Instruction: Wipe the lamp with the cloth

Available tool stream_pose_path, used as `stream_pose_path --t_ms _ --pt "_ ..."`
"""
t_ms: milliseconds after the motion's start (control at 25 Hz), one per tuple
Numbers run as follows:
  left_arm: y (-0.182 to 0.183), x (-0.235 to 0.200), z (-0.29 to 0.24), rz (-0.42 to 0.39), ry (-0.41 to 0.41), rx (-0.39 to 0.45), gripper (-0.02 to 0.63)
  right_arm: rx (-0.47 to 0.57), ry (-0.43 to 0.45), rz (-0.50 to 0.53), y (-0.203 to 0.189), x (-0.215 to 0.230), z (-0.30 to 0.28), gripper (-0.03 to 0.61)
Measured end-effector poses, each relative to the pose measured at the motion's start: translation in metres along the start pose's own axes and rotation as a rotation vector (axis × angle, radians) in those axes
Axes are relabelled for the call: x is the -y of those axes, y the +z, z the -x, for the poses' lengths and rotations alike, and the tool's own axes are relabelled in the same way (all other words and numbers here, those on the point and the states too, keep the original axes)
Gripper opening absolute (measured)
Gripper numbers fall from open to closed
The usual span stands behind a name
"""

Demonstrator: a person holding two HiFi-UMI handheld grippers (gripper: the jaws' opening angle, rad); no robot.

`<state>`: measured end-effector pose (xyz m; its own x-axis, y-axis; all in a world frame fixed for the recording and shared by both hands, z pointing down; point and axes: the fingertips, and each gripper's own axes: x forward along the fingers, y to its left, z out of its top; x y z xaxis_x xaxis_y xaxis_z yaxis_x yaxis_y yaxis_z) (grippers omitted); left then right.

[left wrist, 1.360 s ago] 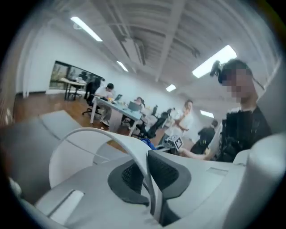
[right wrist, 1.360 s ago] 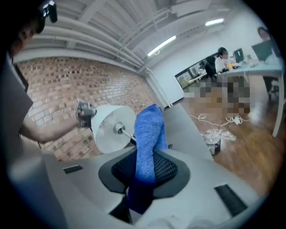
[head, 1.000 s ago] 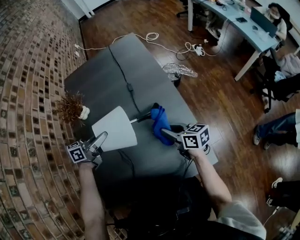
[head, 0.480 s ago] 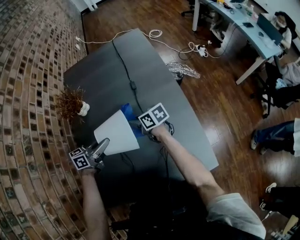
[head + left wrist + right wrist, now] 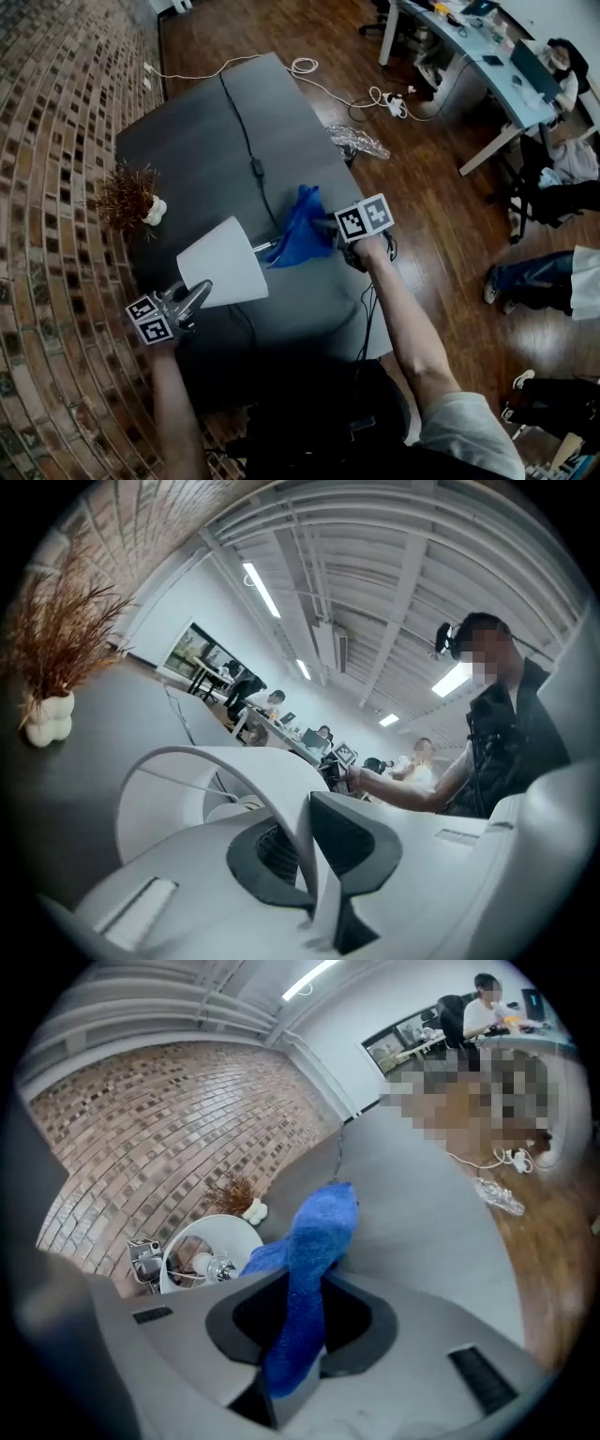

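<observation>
The lamp lies tipped over on the grey table [image 5: 197,150]. Its white shade [image 5: 222,262] points toward me and its thin stem [image 5: 265,246] runs off to the right. My left gripper [image 5: 192,298] is shut on the shade's lower rim; in the left gripper view the curved rim [image 5: 234,771] runs in between the jaws of that gripper [image 5: 314,874]. My right gripper [image 5: 323,230] is shut on the blue cloth [image 5: 298,234], which hangs over the stem beside the shade. In the right gripper view the cloth [image 5: 314,1260] stands up between the jaws, with the shade's open end and bulb [image 5: 217,1267] beyond.
A dried plant in a small white vase [image 5: 127,197] stands at the table's left edge by the brick wall. The lamp's black cable [image 5: 246,141] runs up the tabletop. Crumpled plastic [image 5: 354,142] and white cables [image 5: 394,98] lie on the wood floor. Desks with seated people are far right.
The right gripper swung the blue cloth left toward the shade, then back right along the stem. The left gripper kept its hold on the rim and sank slightly.
</observation>
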<state>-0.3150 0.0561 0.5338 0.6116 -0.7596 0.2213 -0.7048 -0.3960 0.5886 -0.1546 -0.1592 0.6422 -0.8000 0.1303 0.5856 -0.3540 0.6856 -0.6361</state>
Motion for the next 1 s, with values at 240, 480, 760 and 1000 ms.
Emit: stream_pose_path --t_ms 240,480,760,1000 --pt "-0.003 0.024 -0.011 -0.387 -0.039 -0.142 0.015 0.017 -0.334 0.155 0.018 0.053 0.113 0.077" --pt "-0.019 0.053 -0.017 -0.719 -0.072 -0.343 0.013 0.127 -0.015 0.211 0.045 -0.034 0.121 0.077" --pt "-0.098 0.055 0.0 -0.924 -0.055 -0.653 0.003 -0.03 0.375 0.042 -0.032 -0.115 0.003 0.077" --pt "-0.131 0.053 0.007 -0.953 -0.018 -0.71 0.003 -0.061 0.181 -0.006 -0.051 -0.047 0.009 0.077"
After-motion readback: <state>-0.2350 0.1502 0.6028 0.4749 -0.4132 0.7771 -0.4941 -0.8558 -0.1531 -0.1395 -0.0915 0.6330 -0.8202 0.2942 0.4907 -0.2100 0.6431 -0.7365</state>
